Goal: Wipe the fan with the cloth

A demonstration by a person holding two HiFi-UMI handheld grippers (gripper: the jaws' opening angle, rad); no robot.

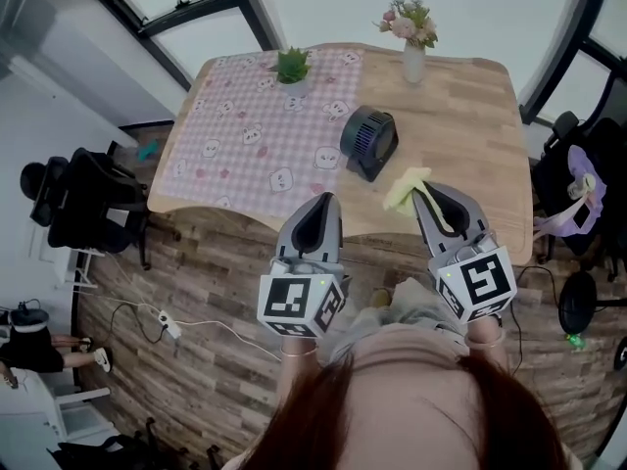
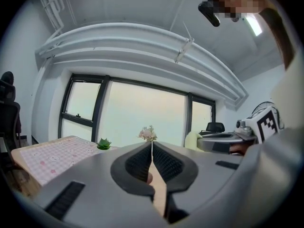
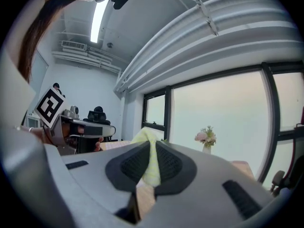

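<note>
A small dark round fan (image 1: 368, 141) stands upright on the wooden table (image 1: 460, 116), near the edge of a pink checked tablecloth (image 1: 257, 125). My right gripper (image 1: 423, 192) is shut on a pale yellow cloth (image 1: 406, 189), held just in front of and right of the fan. In the right gripper view the cloth (image 3: 149, 161) sticks out from between the pressed jaws of that gripper (image 3: 151, 147). My left gripper (image 1: 327, 200) hangs near the table's front edge, shut with nothing in it; its jaws meet in the left gripper view (image 2: 152, 145).
A vase of pink flowers (image 1: 411, 37) stands at the table's far side, and a small green plant (image 1: 292, 67) sits on the tablecloth. A black office chair (image 1: 88, 204) is at the left; another chair with purple fabric (image 1: 578, 189) is at the right.
</note>
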